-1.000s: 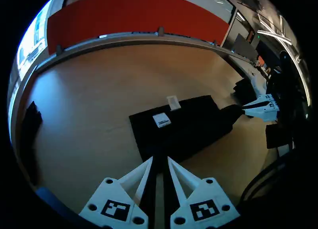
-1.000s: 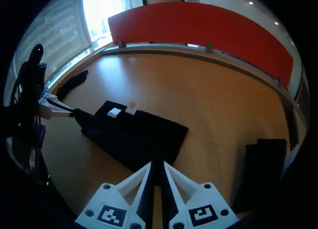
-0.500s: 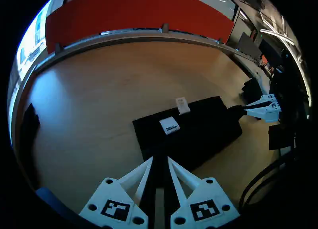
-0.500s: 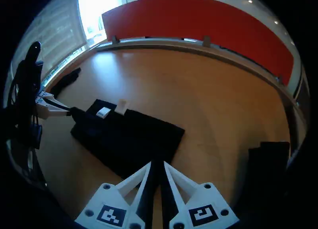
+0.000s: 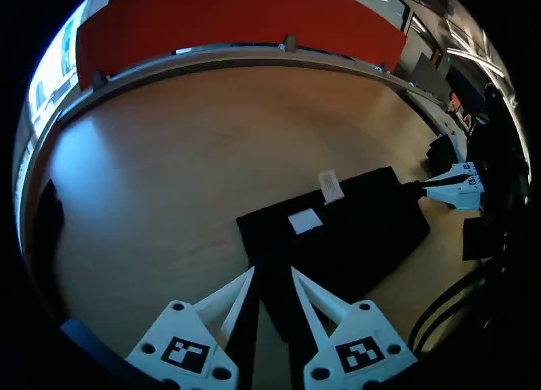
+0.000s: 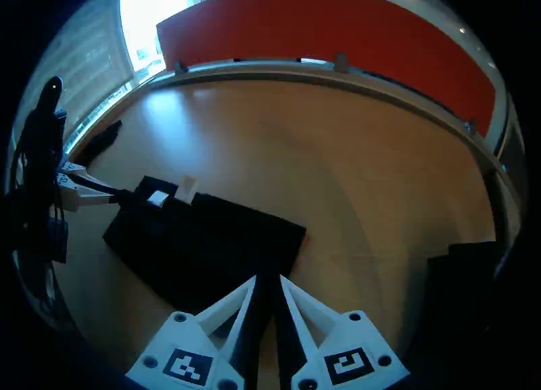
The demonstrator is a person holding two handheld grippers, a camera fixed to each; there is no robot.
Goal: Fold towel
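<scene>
Left gripper [image 5: 272, 276] fingers are seen clamped on a near corner of the black towel [image 5: 345, 234]. Right gripper [image 6: 268, 283] is likewise closed on its corner. The towel is spread flat on the wooden table [image 5: 169, 174]. The fold is judged laid; release and a regrip are called for.

Towel [image 5: 338, 234]: plain black; white patch [image 5: 305, 221] and white tag [image 5: 331, 186] on it. Table [image 5: 169, 174] under towel: tan wood grain. Panel [image 5: 223, 18] beyond towel: red. Left gripper [image 5: 272, 274], right gripper [image 6: 267, 280]: white, black-and-white square markers [image 5: 184, 356].
</scene>
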